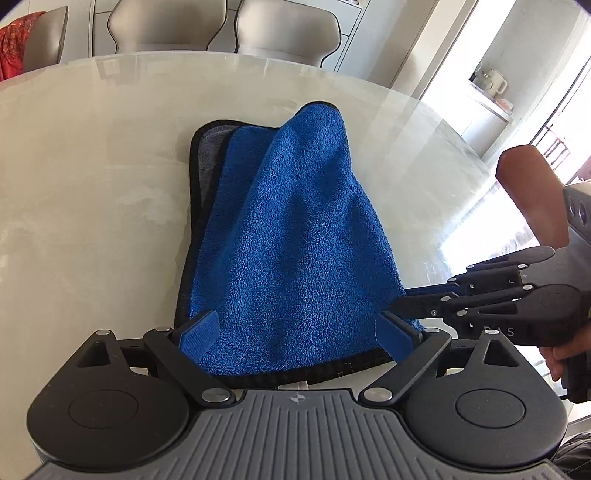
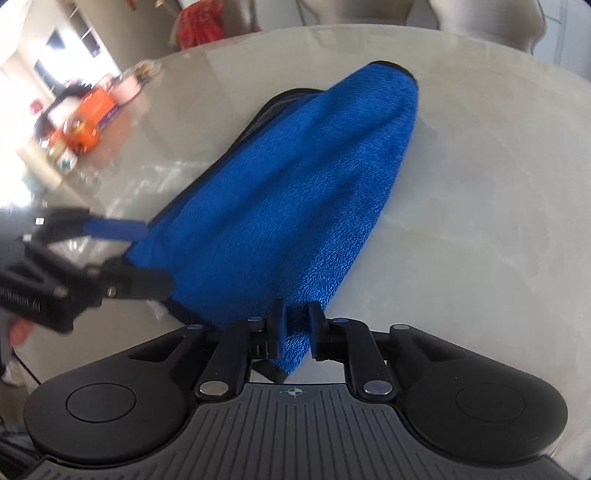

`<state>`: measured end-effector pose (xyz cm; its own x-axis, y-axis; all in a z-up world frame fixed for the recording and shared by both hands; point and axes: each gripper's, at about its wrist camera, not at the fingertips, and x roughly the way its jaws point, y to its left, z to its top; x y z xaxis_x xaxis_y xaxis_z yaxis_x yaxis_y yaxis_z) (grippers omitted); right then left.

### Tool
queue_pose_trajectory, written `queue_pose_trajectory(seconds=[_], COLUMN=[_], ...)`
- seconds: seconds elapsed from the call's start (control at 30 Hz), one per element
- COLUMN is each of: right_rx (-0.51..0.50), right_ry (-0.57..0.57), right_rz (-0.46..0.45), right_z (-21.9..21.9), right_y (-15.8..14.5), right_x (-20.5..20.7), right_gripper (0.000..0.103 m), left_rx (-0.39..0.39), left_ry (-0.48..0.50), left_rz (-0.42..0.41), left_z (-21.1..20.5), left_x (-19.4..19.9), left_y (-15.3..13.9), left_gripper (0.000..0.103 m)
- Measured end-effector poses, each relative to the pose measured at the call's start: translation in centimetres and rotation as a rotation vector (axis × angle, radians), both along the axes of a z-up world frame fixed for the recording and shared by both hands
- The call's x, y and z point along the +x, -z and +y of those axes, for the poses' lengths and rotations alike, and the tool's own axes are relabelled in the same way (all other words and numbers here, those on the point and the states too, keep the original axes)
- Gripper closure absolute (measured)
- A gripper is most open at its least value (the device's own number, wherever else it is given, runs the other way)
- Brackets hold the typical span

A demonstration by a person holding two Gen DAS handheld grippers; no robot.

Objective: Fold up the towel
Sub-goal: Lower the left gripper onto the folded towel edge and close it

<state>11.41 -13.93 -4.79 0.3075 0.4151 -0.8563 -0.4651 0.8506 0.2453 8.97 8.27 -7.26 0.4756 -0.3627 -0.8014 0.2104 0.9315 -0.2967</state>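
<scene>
The blue towel (image 1: pixel 291 229) lies on the pale table (image 1: pixel 92 184), near edge lifted; the right gripper (image 2: pixel 295 325) pinches one corner; the left gripper (image 1: pixel 299 328) spread wide around the other

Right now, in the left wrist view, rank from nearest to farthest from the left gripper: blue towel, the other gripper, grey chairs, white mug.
1. Blue towel: between the left gripper's fingers.
2. Right gripper: close by, right side, at the towel's edge.
3. Grey chairs: beyond the table's far edge.
4. White mug: upper right, on a shelf; comparable to the chairs, too close to call.
</scene>
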Motion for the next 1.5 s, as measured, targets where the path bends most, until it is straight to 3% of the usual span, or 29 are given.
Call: queue_pose_trajectory(seconds=[0.17, 0.33, 0.47, 0.63, 0.7, 0.83, 1.0, 1.13, 1.27, 1.43, 1.5], right_rx=[-0.041, 0.060, 0.082, 0.120, 0.152, 0.255, 0.234, 0.251, 0.250, 0.284, 0.301], right_ry=[0.001, -0.002, -0.053, -0.112, -0.132, -0.143, -0.106, -0.043, 0.000, 0.021, 0.031], right_rz=[0.045, 0.071, -0.013, -0.039, -0.026, 0.091, 0.181, 0.162, 0.134, 0.145, 0.155], right_z=[-1.8, -3.6, -4.0, -3.0, -2.3, -1.0, -0.9, -1.4, -1.8, -2.1, -2.2], right_y=[0.0, -1.5, -4.3, -5.6, -5.4, -2.6, 0.0, 0.0, -0.1, 0.6, 0.8], right_x=[-0.4, 1.2, 4.4, 7.7, 7.8, 5.6, 2.7, 1.3, 0.0, -0.3, -0.3], right_gripper=[0.101, 0.096, 0.096, 0.094, 0.092, 0.090, 0.089, 0.089, 0.089, 0.089, 0.089], left_rx=[-0.005, -0.021, -0.048, -0.021, -0.018, -0.049, -0.028, -0.003, 0.024, 0.061, 0.058], left_ry=[0.001, 0.004, -0.005, 0.034, 0.061, 0.110, 0.248, 0.265, 0.266, 0.271, 0.241], left_rz=[0.015, 0.006, 0.002, -0.016, -0.032, -0.036, -0.080, -0.069, -0.027, 0.002, 0.026], left_z=[-0.2, -0.5, -0.4, 0.0, 0.5, 2.7, 3.0, 2.1, 0.4, -1.4, -1.2], left_x=[0.4, 0.8, 1.6, 3.5, 4.7, 9.4, 15.5, 19.7, 22.7, 23.4, 23.7], left_y=[0.5, 0.4, 0.4, -0.1, -0.7, -1.7, -2.3, -1.6, -0.3, 0.6, 1.1], left_gripper=[0.009, 0.008, 0.008, 0.009, 0.008, 0.008, 0.008, 0.010, 0.018, 0.022, 0.030])
